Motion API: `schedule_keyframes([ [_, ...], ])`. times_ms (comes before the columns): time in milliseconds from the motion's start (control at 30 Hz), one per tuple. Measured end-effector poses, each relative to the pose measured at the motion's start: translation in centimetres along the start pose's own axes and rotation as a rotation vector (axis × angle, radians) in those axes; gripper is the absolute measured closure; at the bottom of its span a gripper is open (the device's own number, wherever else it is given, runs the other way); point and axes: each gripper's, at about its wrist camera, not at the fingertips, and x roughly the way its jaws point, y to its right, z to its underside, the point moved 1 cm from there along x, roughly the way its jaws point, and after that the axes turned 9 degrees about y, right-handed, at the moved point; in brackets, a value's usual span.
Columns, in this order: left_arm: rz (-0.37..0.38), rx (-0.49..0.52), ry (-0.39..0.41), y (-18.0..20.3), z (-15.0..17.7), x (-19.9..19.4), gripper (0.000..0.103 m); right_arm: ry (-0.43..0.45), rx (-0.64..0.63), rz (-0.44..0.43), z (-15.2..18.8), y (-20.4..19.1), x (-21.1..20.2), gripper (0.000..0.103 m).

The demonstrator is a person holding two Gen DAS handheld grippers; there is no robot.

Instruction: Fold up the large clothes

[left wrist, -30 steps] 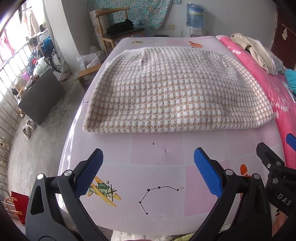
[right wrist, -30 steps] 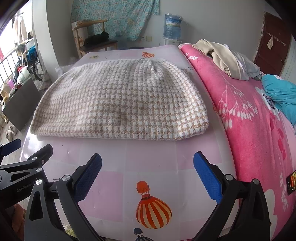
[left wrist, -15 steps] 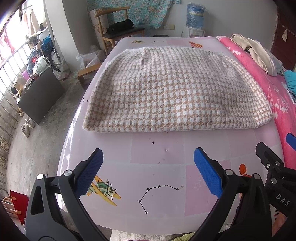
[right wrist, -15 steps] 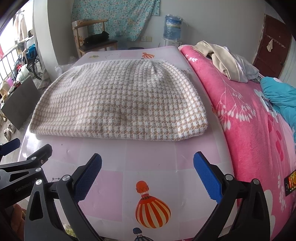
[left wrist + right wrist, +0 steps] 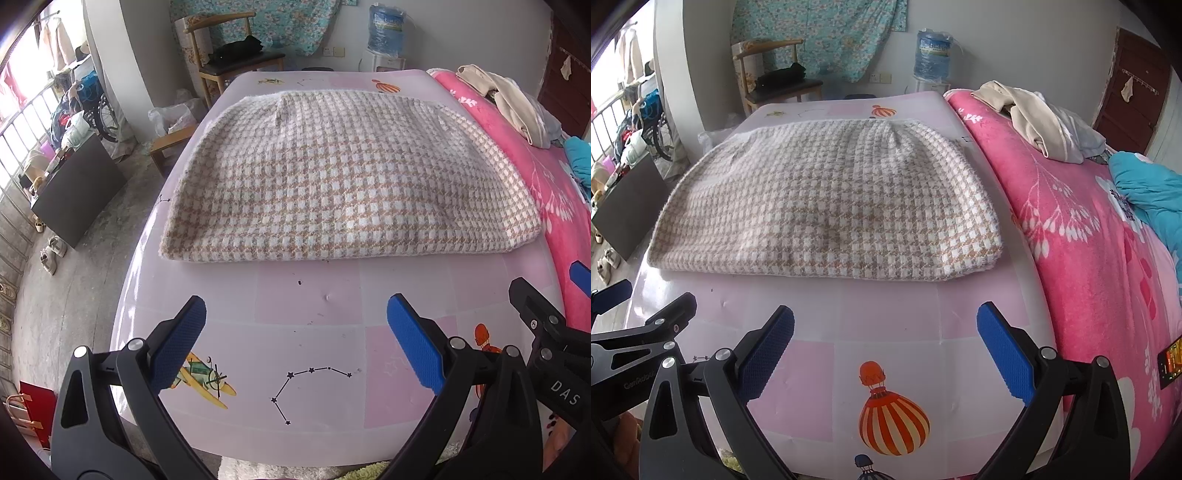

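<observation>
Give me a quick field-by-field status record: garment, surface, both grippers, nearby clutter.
garment: checked knit garment, lying flat in a folded rectangle, near edge facing the grippers
surface: pink printed mat on the bed, bare between garment and grippers
left gripper: open, empty, short of the garment's near edge
right gripper: open, empty, also short of it
contact: neither gripper touches the garment
clutter: beige clothes pile and blue cloth on the pink blanket, right of the garment

one checked garment (image 5: pixel 351 177), two grippers (image 5: pixel 295 332) (image 5: pixel 886 332), one chair (image 5: pixel 236 62).
</observation>
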Motion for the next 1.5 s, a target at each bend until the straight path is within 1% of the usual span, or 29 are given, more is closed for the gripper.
schedule_keyframes([
  [1500,0.006,0.005,0.006,0.24,-0.25,-0.30,0.008,0.006,-0.013,0.016,-0.20,0.11,0.07,0.006],
])
